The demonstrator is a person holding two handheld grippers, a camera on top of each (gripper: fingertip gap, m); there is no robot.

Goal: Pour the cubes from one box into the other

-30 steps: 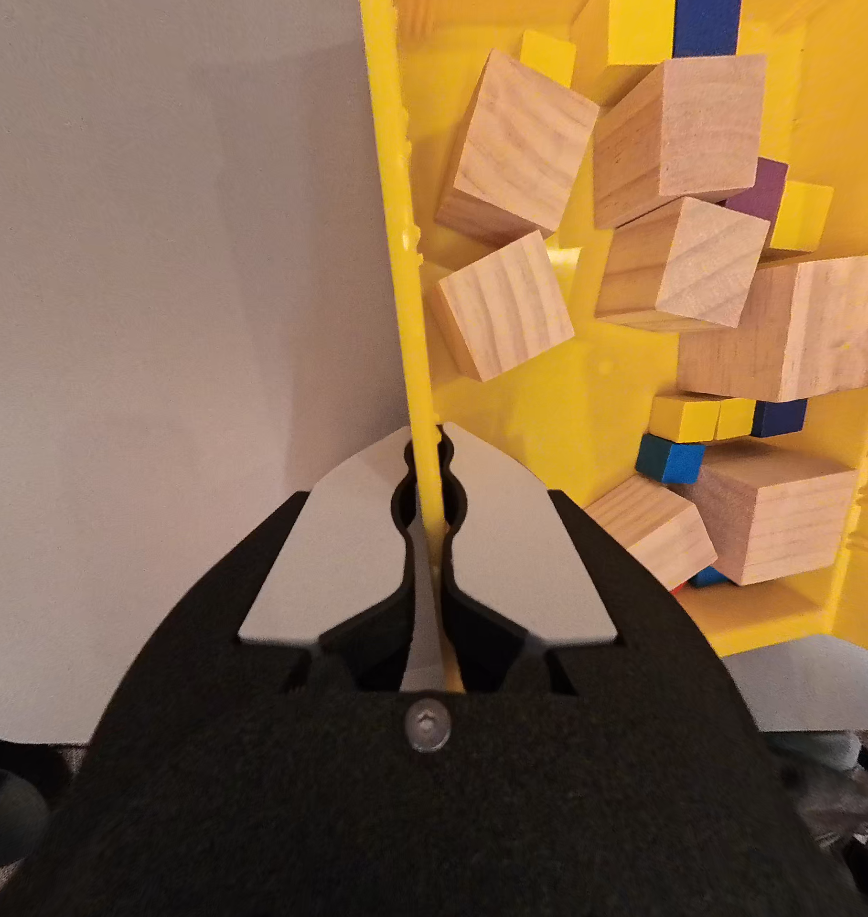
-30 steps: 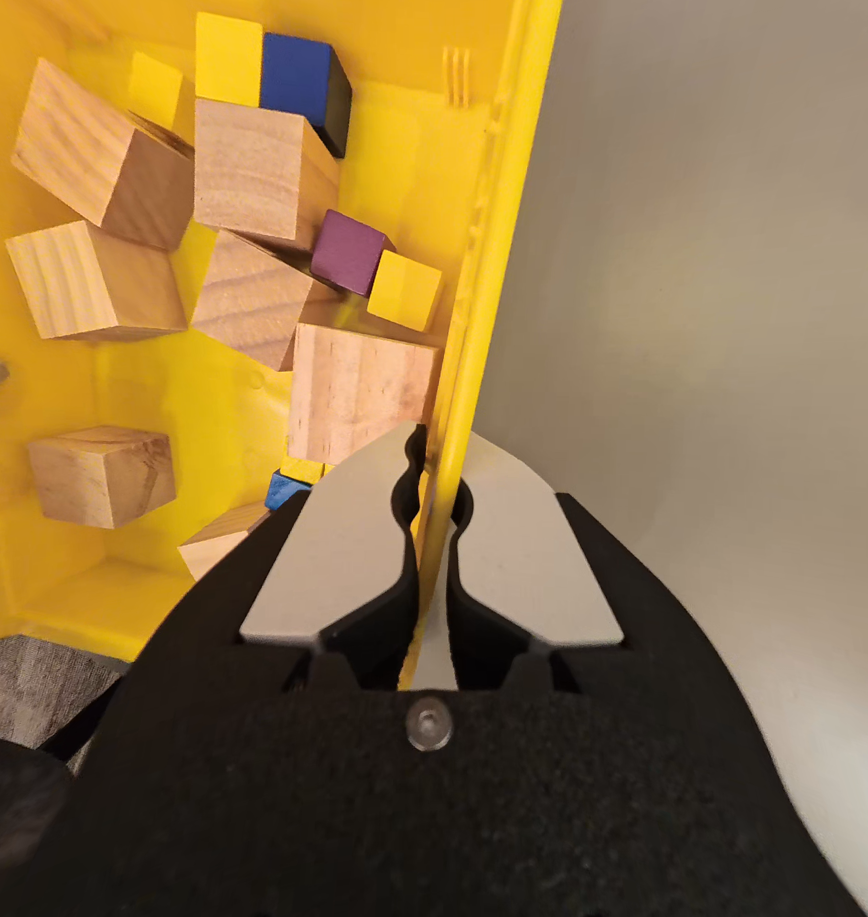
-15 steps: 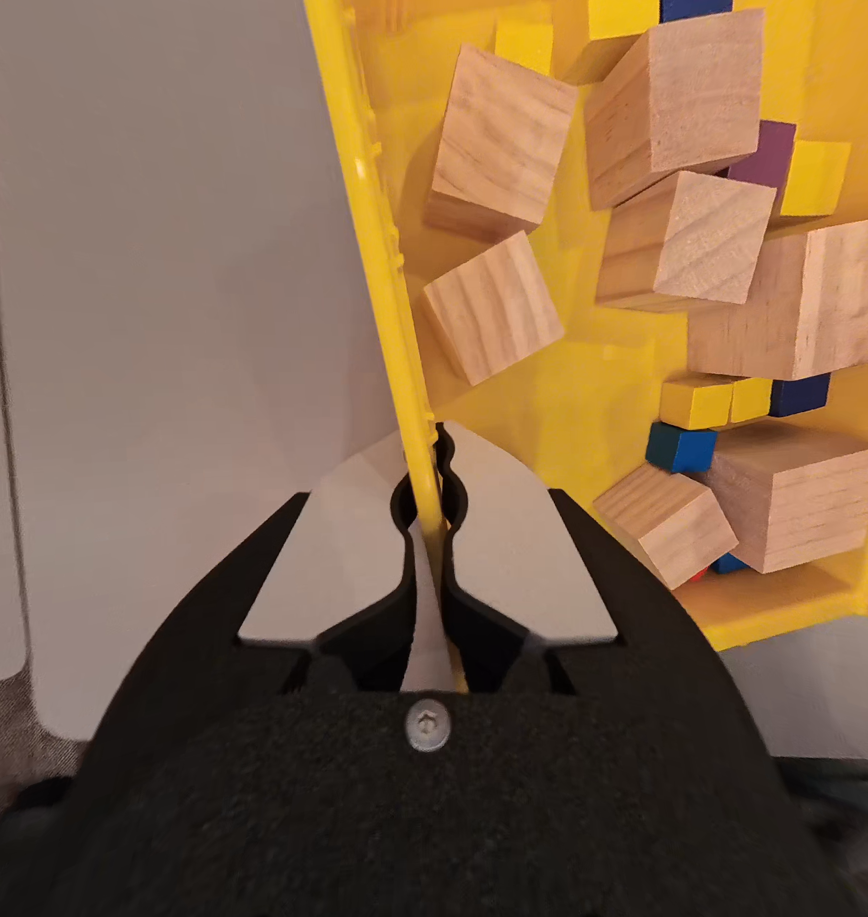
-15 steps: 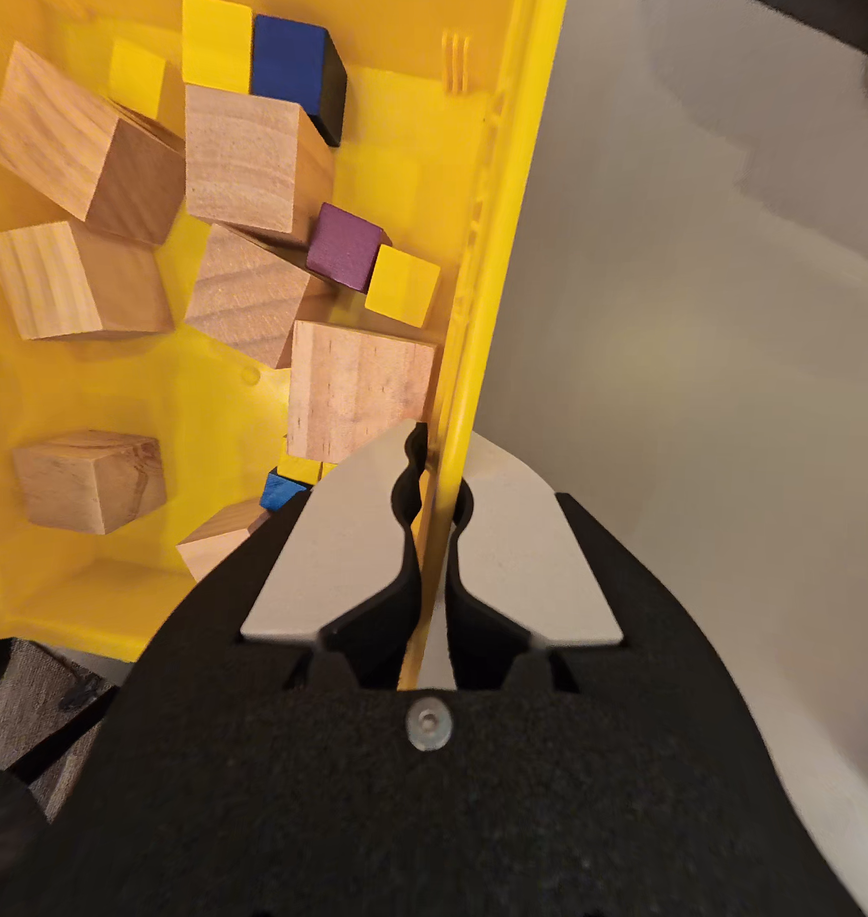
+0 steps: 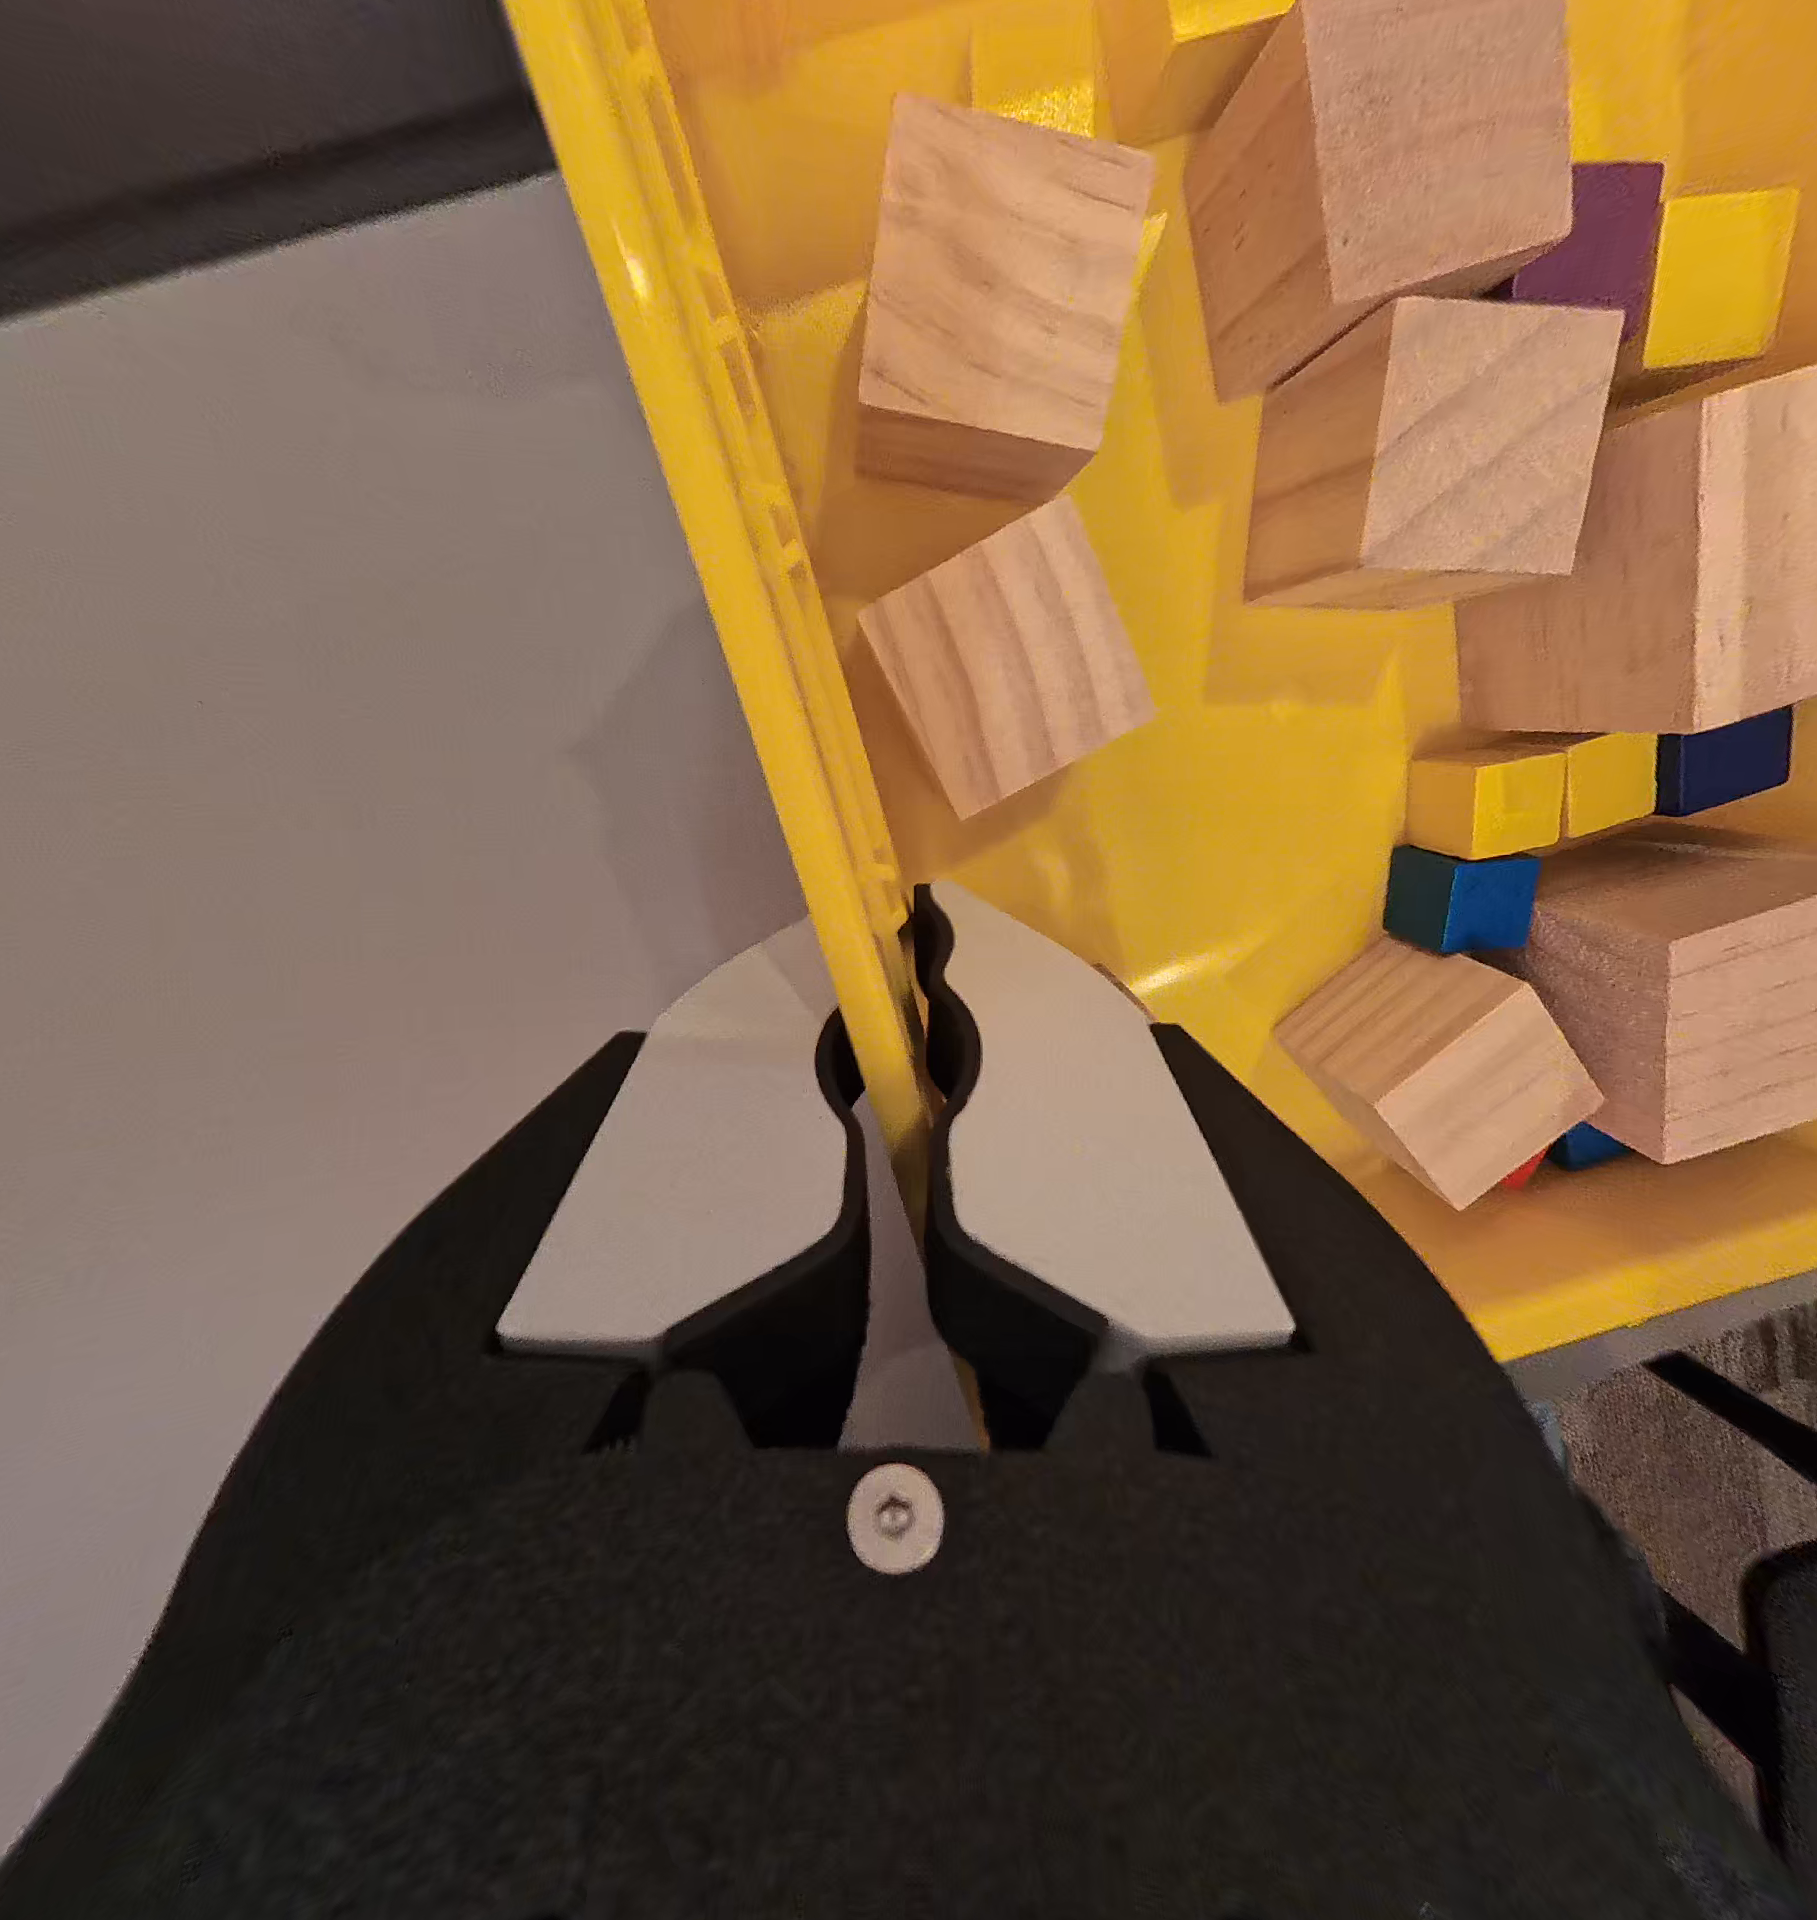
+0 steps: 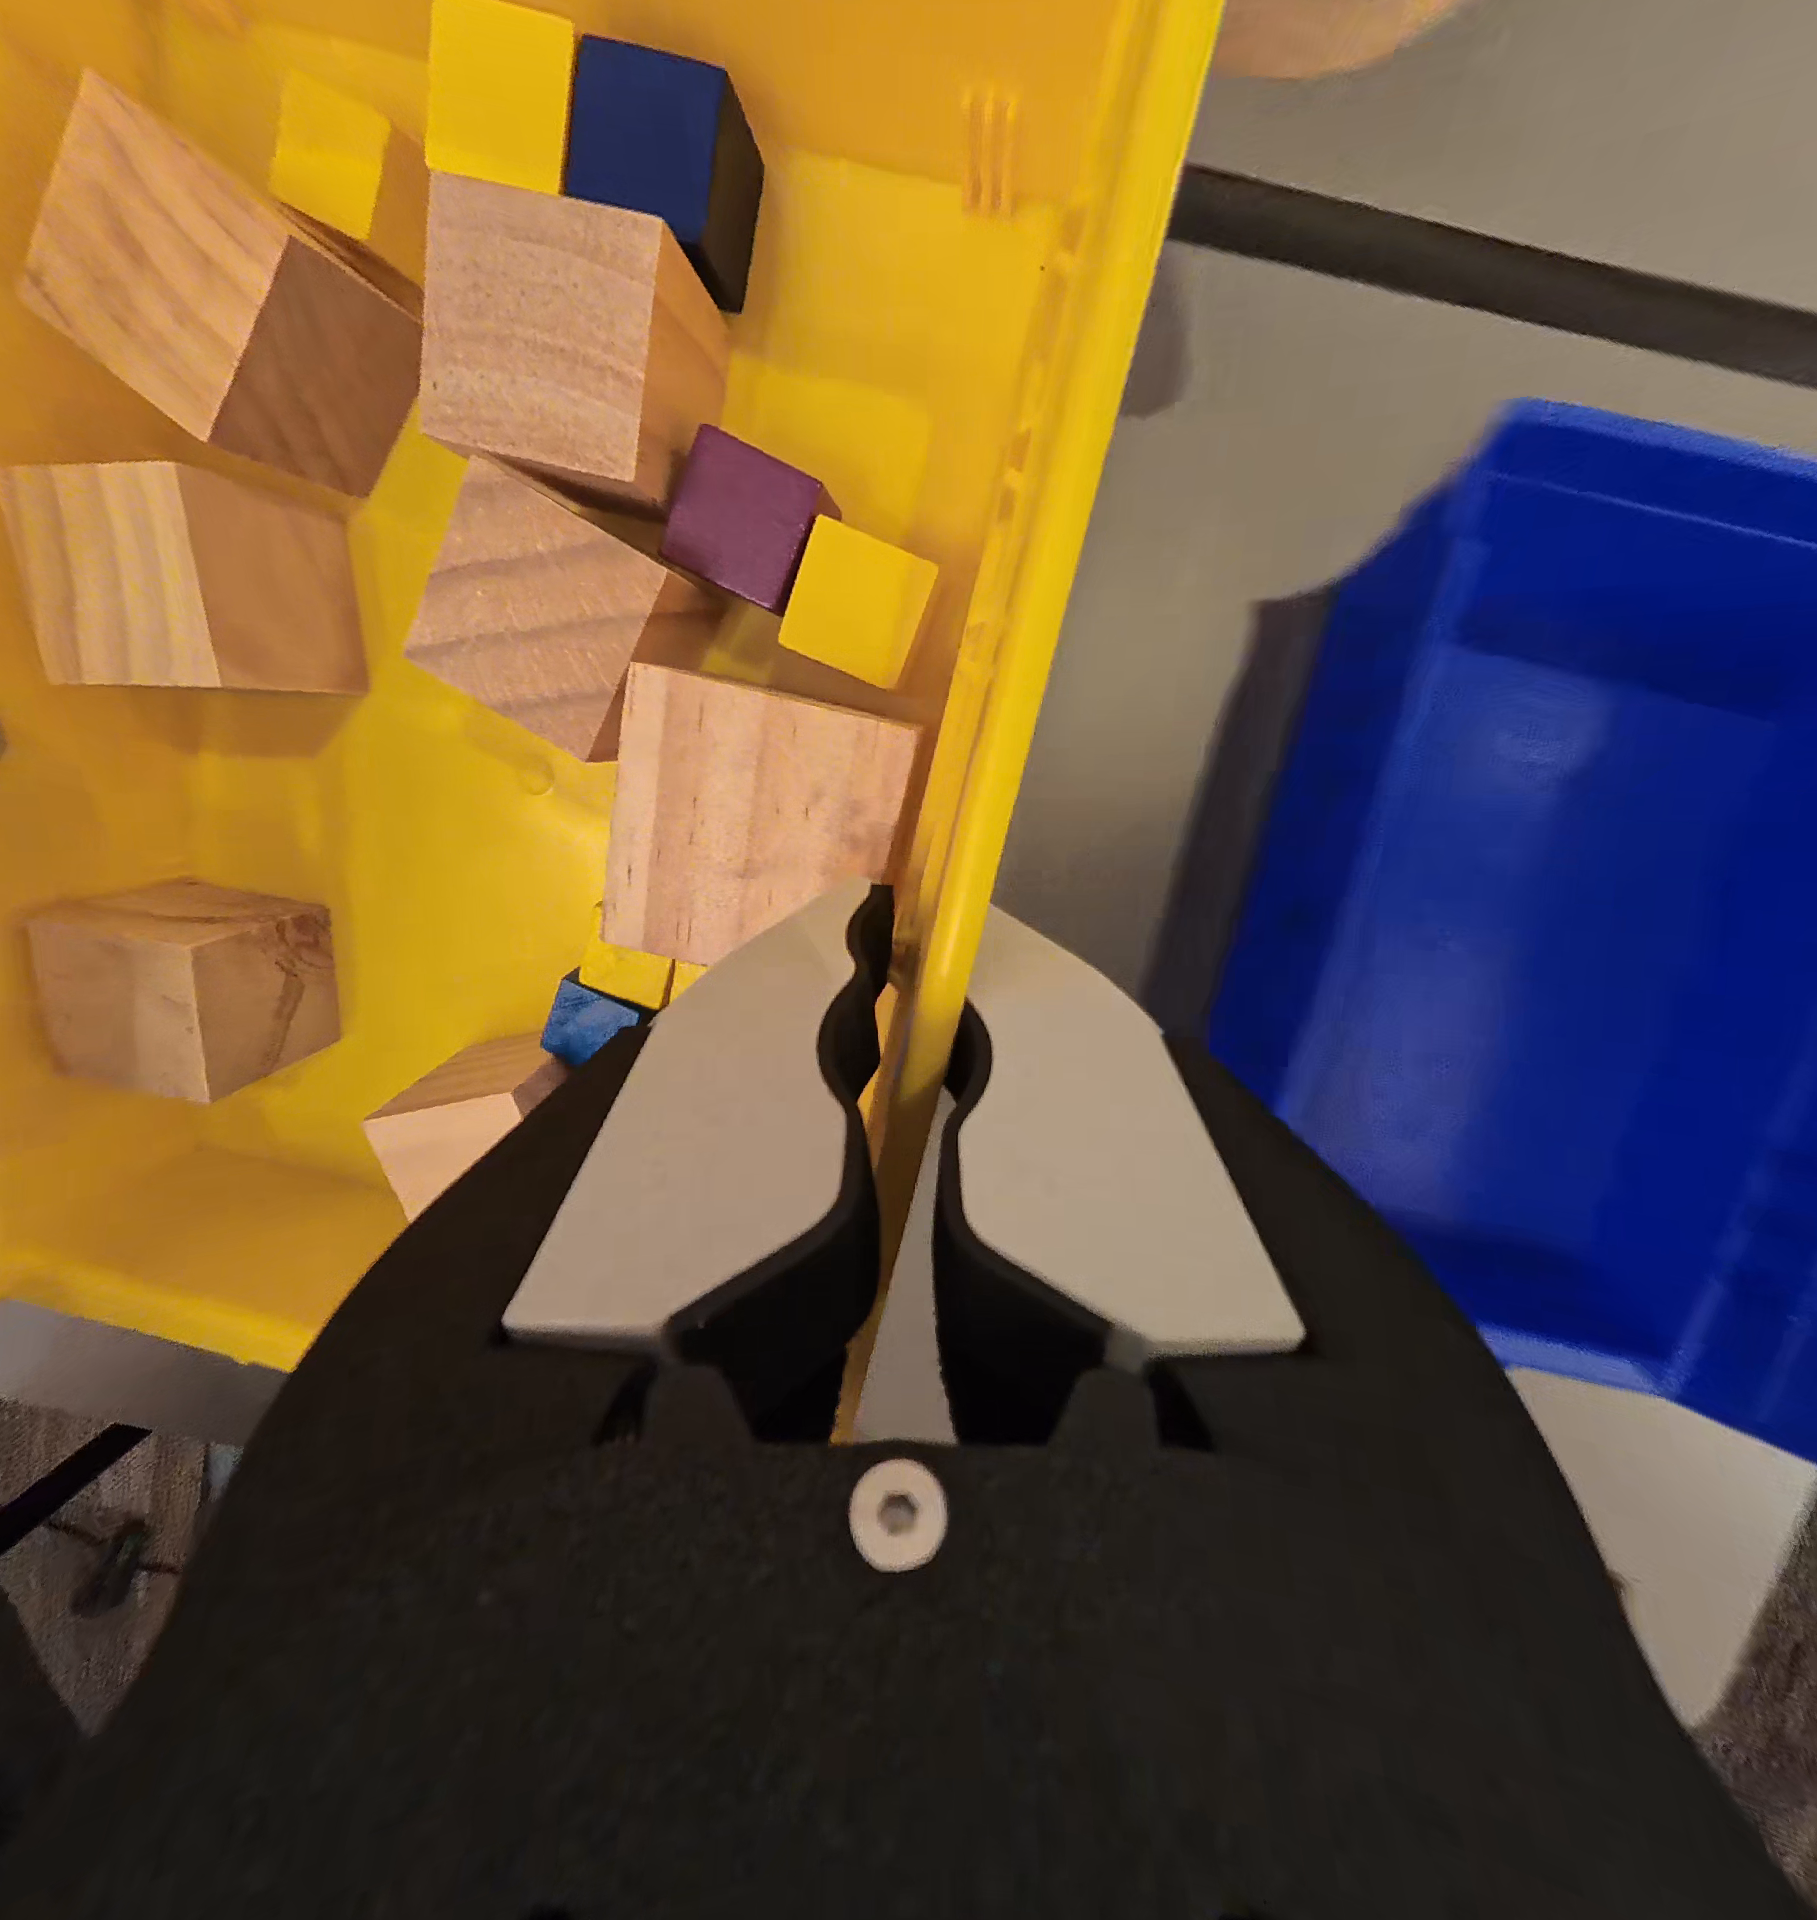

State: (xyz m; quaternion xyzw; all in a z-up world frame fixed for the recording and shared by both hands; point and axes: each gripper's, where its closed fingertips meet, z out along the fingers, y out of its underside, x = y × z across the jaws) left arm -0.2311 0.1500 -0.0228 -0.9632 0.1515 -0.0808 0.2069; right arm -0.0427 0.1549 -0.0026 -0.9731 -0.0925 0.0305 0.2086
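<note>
Both grippers are clamped on the thin plastic walls of the same yellow box [image 5: 1299,790]: the left gripper [image 5: 899,961] pinches its left wall, one pale grey finger [image 5: 1070,1143] inside the box and the other outside, and the right gripper [image 6: 909,961] bites the opposite wall the same way. Each tool has a matte black, grainy body with smooth, rounded grey finger faces and a wavy black inner edge, plus a silver screw at the base. The box is glossy moulded plastic with small ribs along its rim [image 6: 1065,312], and it is full of cubes. The big ones are plain wooden cubes [image 5: 997,312] with visible grain and sharp corners, lying at jumbled angles, some leaning on each other. Among them sit much smaller painted cubes: a purple cube [image 6: 743,514] touching a yellow cube [image 6: 857,597] near the right wall, a dark blue cube [image 6: 655,156] at the far end, and a lighter blue cube [image 5: 1465,899] wedged by the wooden ones near the front. To the right, apart from the yellow one, a blue box [image 6: 1569,883] of the same shiny plastic shows up blurred, resting on a flat pale grey table [image 5: 312,727].
</note>
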